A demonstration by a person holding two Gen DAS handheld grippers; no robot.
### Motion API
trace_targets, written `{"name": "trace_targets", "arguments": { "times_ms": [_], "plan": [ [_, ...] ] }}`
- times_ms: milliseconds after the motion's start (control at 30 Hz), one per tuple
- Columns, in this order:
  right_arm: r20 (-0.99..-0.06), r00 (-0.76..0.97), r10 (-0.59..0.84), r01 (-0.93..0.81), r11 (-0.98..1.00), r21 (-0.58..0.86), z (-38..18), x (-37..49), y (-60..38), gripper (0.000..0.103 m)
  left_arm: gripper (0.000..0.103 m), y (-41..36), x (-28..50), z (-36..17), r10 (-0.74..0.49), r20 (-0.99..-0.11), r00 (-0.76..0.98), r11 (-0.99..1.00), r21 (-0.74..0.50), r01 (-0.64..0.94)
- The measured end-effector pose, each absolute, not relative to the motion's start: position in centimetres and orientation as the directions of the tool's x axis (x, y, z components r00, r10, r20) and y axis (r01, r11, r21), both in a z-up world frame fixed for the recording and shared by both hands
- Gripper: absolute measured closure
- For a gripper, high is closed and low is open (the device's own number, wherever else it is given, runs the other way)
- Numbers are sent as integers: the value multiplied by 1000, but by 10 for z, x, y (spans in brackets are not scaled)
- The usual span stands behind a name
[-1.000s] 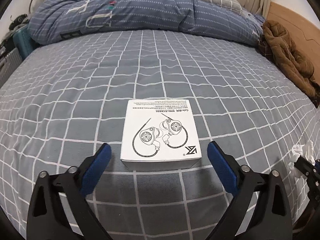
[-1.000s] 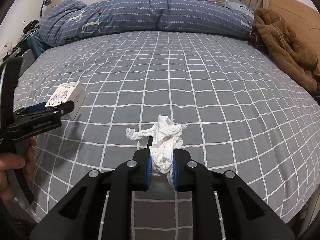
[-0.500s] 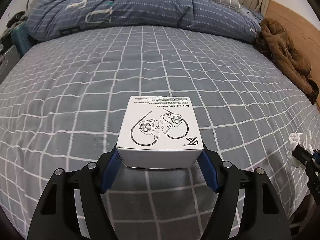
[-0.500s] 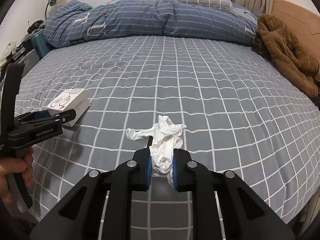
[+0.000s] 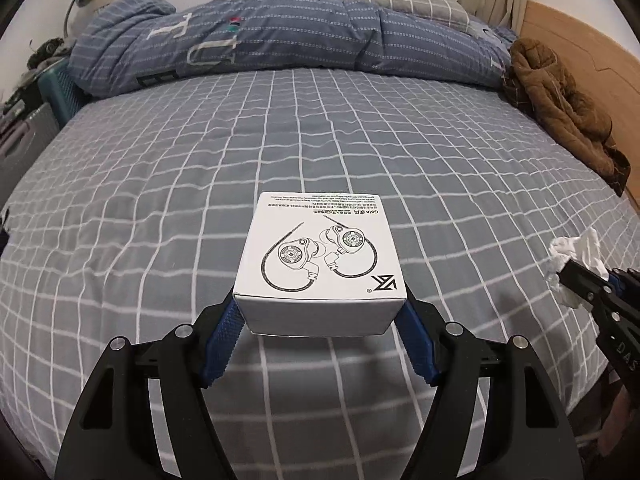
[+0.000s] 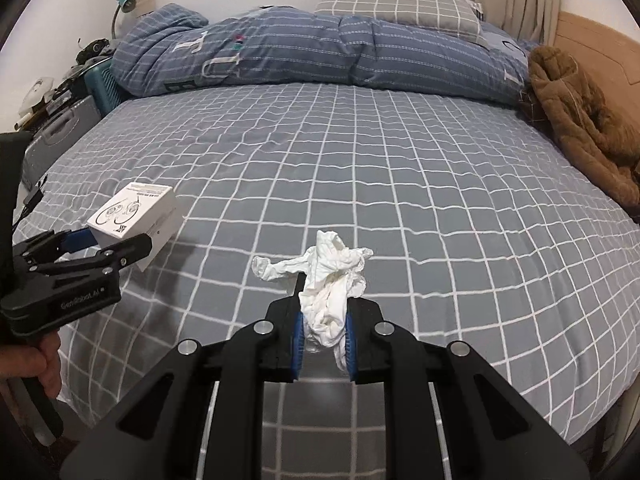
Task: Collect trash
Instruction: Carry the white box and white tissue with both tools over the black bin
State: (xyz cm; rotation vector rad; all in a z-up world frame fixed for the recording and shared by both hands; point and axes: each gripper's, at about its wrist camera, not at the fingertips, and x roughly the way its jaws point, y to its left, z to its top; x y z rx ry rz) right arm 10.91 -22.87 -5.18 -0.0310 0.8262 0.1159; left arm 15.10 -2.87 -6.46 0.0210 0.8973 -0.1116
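Note:
A white earphone box (image 5: 320, 264) with a line drawing on top hangs above the grey checked bed. My left gripper (image 5: 320, 312) is shut on it, its blue pads pressing the box's two sides. From the right wrist view the same box (image 6: 132, 216) shows at the left, lifted off the sheet in the left gripper (image 6: 112, 246). A crumpled white tissue (image 6: 328, 292) sticks up between the blue pads of my right gripper (image 6: 322, 336), which is shut on it. The tissue (image 5: 572, 260) and the right gripper (image 5: 596, 284) also appear at the right edge of the left wrist view.
A rolled blue quilt (image 5: 280, 40) and a checked pillow (image 6: 400, 4) lie at the bed's far end. A brown jacket (image 6: 580, 120) is heaped by the wooden headboard (image 5: 580, 52) on the right. A suitcase (image 6: 56, 140) and clutter stand off the bed's left side. A hand (image 6: 40, 364) holds the left gripper's handle.
The left gripper's jaws closed on the box's sides and raised it off the bed. The right gripper, still holding the tissue, rose a little and drew back.

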Motion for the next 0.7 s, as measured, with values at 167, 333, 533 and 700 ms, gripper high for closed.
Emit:
{"name": "trace_targets", "arguments": {
  "times_ms": [167,333,533,700],
  "plan": [
    [-729,676,103,-122,992,27,-49,93,-221,88,34,-20,127,-62,-87,-775,626,996,-44,84],
    [-728,676,114,-143,989,22,-49,77,-210,88,34,-16,100,-63,-85,-776,625,996,-48,76],
    [-721,682,125,-154,988,26,-45,56,-205,88,34,-14,77,-61,-83,-770,632,996,-54,65],
    [-712,691,129,-157,987,26,-40,41,-203,88,34,-12,61,-55,-87,-760,644,996,-64,59]
  ]
}}
